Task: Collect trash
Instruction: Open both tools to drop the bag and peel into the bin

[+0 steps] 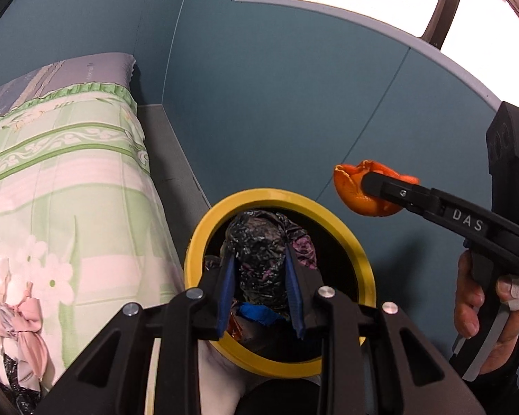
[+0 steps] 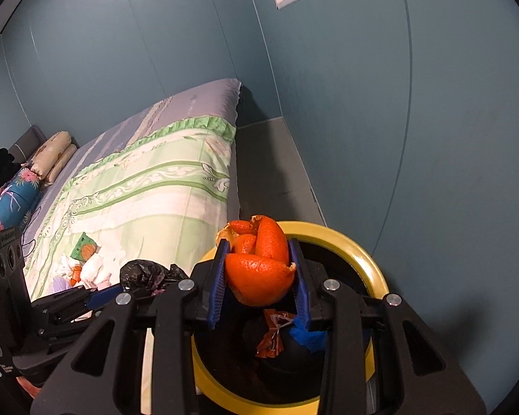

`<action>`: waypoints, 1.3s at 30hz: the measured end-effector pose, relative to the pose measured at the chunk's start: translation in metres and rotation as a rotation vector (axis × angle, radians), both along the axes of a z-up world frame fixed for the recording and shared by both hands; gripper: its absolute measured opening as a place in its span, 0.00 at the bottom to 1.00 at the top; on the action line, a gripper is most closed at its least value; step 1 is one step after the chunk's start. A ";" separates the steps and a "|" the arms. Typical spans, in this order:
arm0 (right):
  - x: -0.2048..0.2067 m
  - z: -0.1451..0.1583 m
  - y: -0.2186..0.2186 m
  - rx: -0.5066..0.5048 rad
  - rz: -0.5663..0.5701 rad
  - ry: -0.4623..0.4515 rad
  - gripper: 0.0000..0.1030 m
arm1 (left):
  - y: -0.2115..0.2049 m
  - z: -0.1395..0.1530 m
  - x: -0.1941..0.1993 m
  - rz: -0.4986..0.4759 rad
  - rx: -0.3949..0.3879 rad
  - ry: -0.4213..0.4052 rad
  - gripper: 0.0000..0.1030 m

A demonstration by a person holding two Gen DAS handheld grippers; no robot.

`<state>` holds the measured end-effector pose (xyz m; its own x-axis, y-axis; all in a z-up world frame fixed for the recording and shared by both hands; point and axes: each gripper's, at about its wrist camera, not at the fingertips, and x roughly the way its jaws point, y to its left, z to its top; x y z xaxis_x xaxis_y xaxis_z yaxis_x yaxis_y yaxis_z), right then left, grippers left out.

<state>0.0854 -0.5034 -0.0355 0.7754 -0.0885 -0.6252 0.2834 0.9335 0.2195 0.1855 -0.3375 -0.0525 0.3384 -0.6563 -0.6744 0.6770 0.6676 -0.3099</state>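
Note:
A yellow-rimmed trash bin [image 1: 363,263] [image 2: 377,266] stands on the floor beside the bed. My left gripper [image 1: 261,294] is shut on a crumpled black plastic bag [image 1: 259,249] and holds it over the bin mouth; it also shows in the right wrist view [image 2: 145,273]. My right gripper [image 2: 259,276] is shut on an orange peel [image 2: 259,269] and holds it above the bin; in the left wrist view the peel [image 1: 353,193] hangs just right of the rim. A brown wrapper [image 2: 271,335] and blue scrap [image 2: 308,335] lie inside the bin.
The bed [image 2: 148,190] with a green floral cover lies to the left. A pile of tissues, a green snack packet [image 2: 83,249] and orange bits sits on it. Pillows [image 2: 52,159] are at its far end. A blue wall [image 2: 432,138] stands close on the right.

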 end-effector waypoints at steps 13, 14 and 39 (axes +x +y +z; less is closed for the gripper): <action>0.000 -0.008 -0.013 0.025 -0.068 -0.009 0.46 | -0.002 -0.008 -0.006 -0.025 -0.037 0.004 0.54; -0.001 -0.008 -0.016 0.029 -0.071 -0.011 0.46 | 0.000 -0.008 -0.007 -0.021 -0.037 0.001 0.60; 0.001 0.030 0.055 -0.006 0.062 -0.085 0.47 | 0.143 0.048 0.001 0.222 -0.020 -0.125 0.63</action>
<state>0.0861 -0.4486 -0.0050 0.8299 -0.0423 -0.5562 0.2057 0.9501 0.2346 0.1863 -0.1944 -0.0040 0.5554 -0.5692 -0.6063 0.5485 0.7987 -0.2474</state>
